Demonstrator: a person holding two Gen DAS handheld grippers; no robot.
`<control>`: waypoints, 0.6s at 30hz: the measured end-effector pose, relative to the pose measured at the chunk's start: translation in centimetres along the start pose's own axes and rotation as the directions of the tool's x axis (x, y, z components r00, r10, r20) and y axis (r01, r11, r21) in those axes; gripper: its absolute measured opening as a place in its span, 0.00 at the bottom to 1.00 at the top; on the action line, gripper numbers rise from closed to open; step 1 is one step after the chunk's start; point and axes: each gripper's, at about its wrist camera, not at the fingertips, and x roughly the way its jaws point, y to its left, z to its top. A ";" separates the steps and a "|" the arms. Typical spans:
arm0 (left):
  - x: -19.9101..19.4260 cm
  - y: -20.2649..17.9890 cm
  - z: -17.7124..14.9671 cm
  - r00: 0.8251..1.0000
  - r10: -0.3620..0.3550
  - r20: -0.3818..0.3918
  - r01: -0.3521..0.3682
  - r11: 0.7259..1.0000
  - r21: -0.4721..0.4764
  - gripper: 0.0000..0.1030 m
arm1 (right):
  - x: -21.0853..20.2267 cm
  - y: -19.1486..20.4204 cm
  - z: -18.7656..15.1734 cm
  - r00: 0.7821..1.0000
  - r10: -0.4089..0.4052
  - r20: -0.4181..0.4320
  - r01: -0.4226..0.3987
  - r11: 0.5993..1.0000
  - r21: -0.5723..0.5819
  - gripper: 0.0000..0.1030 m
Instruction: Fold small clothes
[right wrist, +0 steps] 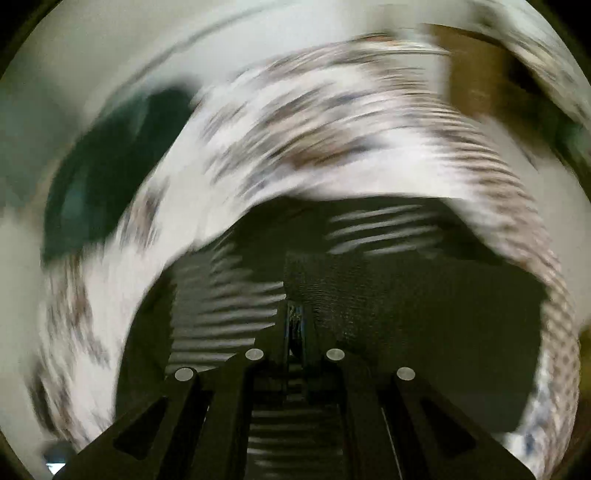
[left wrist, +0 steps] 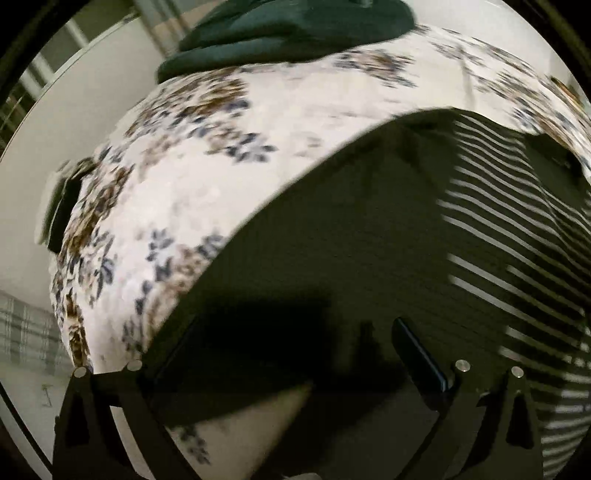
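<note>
The striped garment [left wrist: 491,229], dark with white stripes, lies on the floral-print cover [left wrist: 221,177], its plain dark portion spread toward the left gripper [left wrist: 295,354]. That gripper's fingers stand wide apart over the dark fabric, gripping nothing. The right gripper [right wrist: 295,325] has its fingers drawn together; the striped garment [right wrist: 229,302] sits around them, but blur prevents confirming a pinch. Dark green folded clothes [left wrist: 280,33] rest beyond the striped garment, at the cover's far edge.

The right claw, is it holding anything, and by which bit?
Yes. The right claw is shut on the dark striped garment, pinching a raised fold of its cloth. Blur hides exactly which part.
</note>
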 end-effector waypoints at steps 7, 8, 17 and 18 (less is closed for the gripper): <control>3.0 4.3 0.9 1.000 0.014 -0.010 -0.014 0.999 -0.048 1.00 | 8.2 16.4 -3.5 0.996 -0.001 -0.089 -0.025 0.956 -0.293 0.05; 3.3 4.7 0.9 1.000 0.012 -0.012 -0.013 0.999 -0.053 1.00 | 8.6 17.9 -3.9 0.995 0.004 -0.098 -0.035 0.951 -0.307 0.05; 4.1 6.7 1.5 0.999 -0.030 -0.013 0.029 0.997 -0.070 1.00 | 11.4 17.9 -3.1 0.958 0.068 -0.278 -0.140 0.959 -0.246 0.16; 3.7 7.1 1.5 0.999 -0.038 -0.007 0.038 0.997 -0.070 1.00 | 10.8 16.6 -3.1 0.954 0.096 -0.283 -0.157 0.967 -0.200 0.37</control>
